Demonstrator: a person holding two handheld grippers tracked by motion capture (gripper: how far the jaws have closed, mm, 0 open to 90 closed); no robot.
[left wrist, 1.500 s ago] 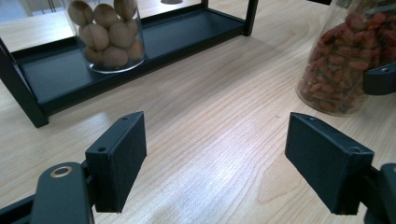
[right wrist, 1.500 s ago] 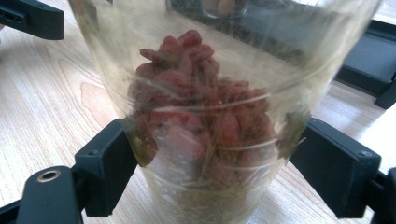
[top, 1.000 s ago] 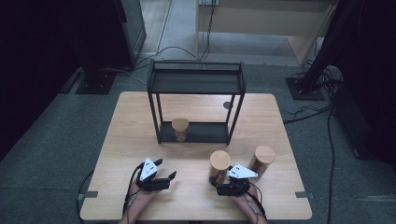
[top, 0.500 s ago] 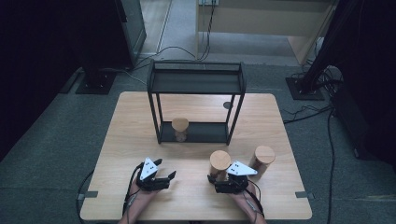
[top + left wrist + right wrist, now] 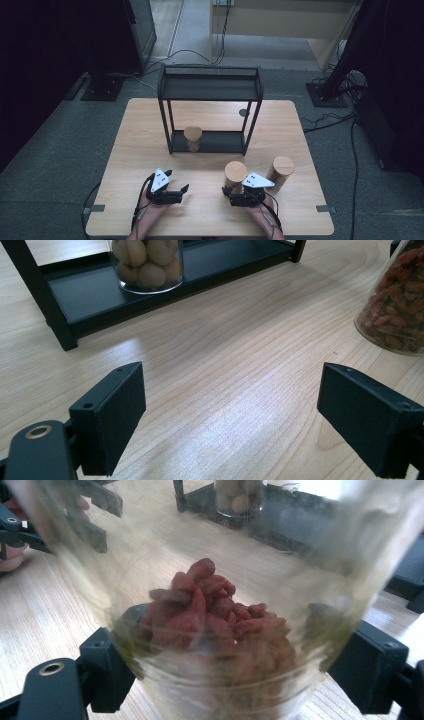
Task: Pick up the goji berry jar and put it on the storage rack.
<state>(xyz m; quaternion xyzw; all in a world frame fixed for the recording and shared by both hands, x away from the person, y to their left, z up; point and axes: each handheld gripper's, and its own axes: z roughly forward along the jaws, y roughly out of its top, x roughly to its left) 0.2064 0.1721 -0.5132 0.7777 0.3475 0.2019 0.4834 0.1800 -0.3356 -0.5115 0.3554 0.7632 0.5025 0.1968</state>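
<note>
Holding the berry jar [image 5: 235, 174] upright near the table's [image 5: 140, 130] front edge, the right claw [image 5: 239, 192] squeezes its base. The left claw [image 5: 176, 189] has just opened, empty, well left of the jar.

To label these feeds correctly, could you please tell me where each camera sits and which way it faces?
High view: above the person's table edge, facing forward and down on the table, rack, left hand and right hand.
Left gripper view: on the left gripper, facing along its empty fingers, which have just been opening, toward the walnut jar.
Right gripper view: on the right gripper, fingers clasping the berry jar.
Shared: both gripper views show the walnut jar in the rack.
</note>
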